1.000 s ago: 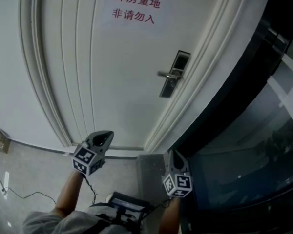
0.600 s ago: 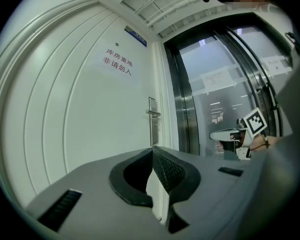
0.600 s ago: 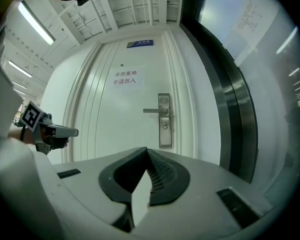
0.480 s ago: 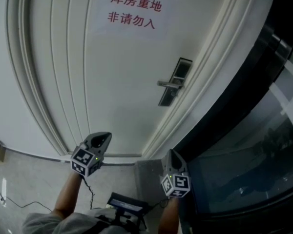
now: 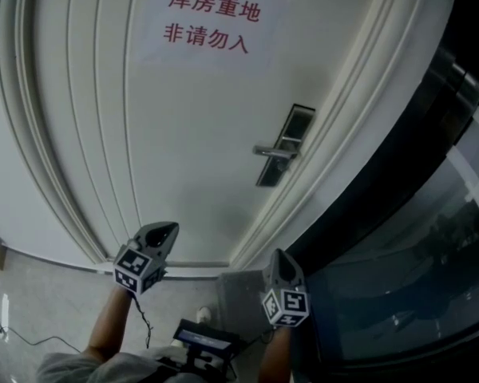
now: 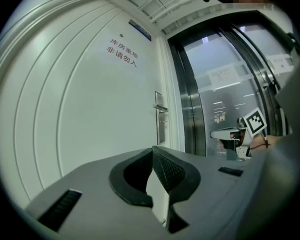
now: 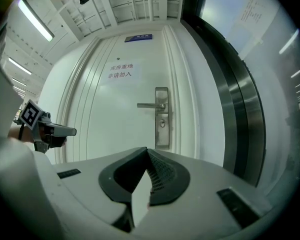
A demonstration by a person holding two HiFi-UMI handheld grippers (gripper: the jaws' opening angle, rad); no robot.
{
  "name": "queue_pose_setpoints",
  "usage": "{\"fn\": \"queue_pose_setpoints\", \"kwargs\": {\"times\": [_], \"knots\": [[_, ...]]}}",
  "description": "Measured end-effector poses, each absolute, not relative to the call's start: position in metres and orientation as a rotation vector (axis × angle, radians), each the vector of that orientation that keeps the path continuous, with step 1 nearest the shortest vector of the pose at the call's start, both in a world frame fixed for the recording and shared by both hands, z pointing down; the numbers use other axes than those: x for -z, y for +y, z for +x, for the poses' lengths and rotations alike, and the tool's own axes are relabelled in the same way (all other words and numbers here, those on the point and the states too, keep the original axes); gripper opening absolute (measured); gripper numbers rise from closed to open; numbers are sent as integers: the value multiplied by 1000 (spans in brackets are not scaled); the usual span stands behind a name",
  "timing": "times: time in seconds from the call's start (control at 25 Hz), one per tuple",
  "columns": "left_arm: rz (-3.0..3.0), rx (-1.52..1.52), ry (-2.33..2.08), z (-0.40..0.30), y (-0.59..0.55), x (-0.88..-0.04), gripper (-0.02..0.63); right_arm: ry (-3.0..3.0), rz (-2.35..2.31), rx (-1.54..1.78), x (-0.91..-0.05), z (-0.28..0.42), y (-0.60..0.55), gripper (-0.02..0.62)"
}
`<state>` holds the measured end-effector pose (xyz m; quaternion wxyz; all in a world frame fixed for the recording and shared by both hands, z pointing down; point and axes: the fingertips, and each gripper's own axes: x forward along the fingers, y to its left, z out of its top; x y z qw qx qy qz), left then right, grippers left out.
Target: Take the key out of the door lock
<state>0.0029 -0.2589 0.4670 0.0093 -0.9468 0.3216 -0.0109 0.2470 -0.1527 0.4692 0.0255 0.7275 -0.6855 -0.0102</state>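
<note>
Head view: white door (image 5: 184,134) fills most of the frame, with a paper sign (image 5: 207,22) in red characters near the top. Lock (image 5: 283,146) is an upright plate at the door's right edge, with its handle (image 5: 270,152) pointing left. Left hand-held gripper (image 5: 169,228) and right hand-held gripper (image 5: 278,255) are held low with their tips toward the door. They are well apart from the lock and from each other, and the right one is on the lock's side. Nothing stands between either tool and the lock. Dark frame (image 5: 383,158) and glass (image 5: 431,278) run along the door's right, with grey floor (image 5: 48,294) below. Key is too small to make out here.

Left gripper view: jaws are pressed together at the tips, with nothing pinched. Lock shows far off, nearly edge-on, above the tips. Sign is high on the door. Right hand-held gripper shows at the right in front of the glass, marker cube (image 6: 254,123) up.

Right gripper view: jaws are closed on each other and hold nothing. Lock is straight ahead above the tips, well apart from them, a silver plate with the handle pointing left. Round keyhole (image 7: 162,123) sits just under the handle. I cannot tell whether a key sits in it. Left hand-held gripper shows at the left edge, away from the lock. Blue plaque (image 7: 138,37) hangs over the door.
</note>
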Motion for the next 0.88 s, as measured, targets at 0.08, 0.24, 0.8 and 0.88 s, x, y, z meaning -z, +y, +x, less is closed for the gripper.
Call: {"fn": "queue_pose_setpoints", "kwargs": {"times": [0.08,0.24,0.8,0.88], "knots": [[-2959,35,1019,10,-270,-468,8,-2121,2238,37,-468,254,-165,12],[-2966,37,1036,26,-293,-470,8,-2127,2213,35,-469,269,-191,12],[-2961,62,1059,63,-364,-468,8,-2116,2175,120,-453,304,-269,12],[-2960,67,1066,65,-371,-468,8,-2102,2168,171,-448,308,-279,12]]}}
